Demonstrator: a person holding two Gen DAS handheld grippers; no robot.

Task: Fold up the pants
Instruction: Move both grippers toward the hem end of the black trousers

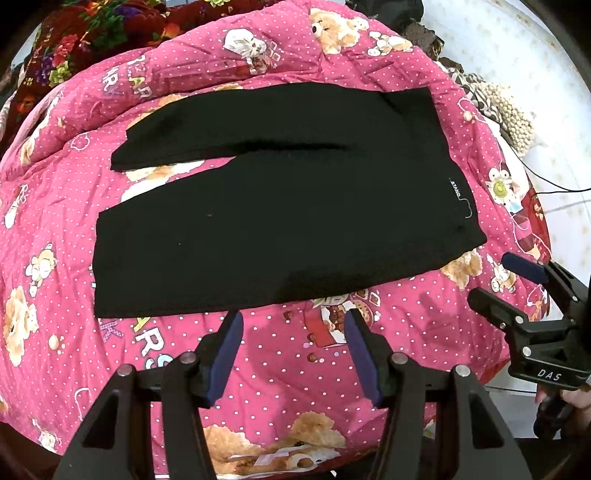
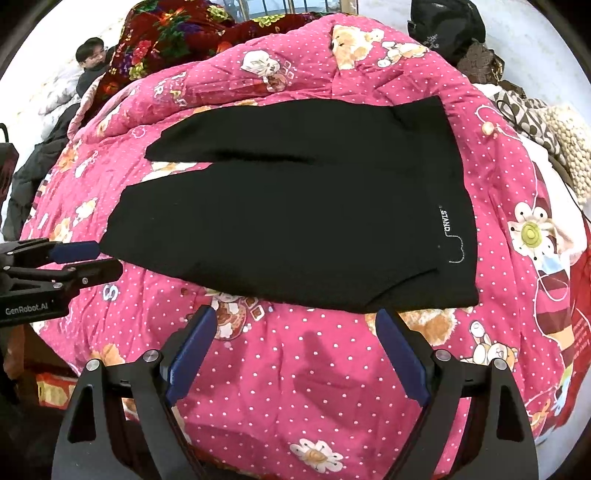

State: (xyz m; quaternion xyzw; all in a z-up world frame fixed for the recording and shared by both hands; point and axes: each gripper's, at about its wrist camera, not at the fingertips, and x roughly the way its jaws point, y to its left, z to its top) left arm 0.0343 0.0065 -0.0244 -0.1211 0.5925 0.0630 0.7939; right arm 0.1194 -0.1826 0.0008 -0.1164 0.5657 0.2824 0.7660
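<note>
Black pants (image 1: 266, 206) lie flat on a pink teddy-bear quilt (image 1: 280, 369), waistband to the right, both legs pointing left and slightly apart. A white "STAND" label (image 2: 445, 223) marks the waist area. My left gripper (image 1: 295, 317) hovers open just in front of the pants' near edge, holding nothing. It also shows in the right wrist view as the left gripper (image 2: 107, 258), close to the near leg's hem. My right gripper (image 2: 295, 314) is open and empty just short of the pants (image 2: 295, 221), near the waist corner. The left wrist view shows this right gripper (image 1: 493, 277) from the side.
A red floral blanket (image 2: 166, 40) is bunched at the quilt's (image 2: 295, 387) far left, with a person (image 2: 92, 55) beside it. A black bag (image 2: 443, 22), patterned fabric and a cream knitted item (image 2: 569, 155) sit at the far right. A thin cable (image 1: 554, 184) runs off the right edge.
</note>
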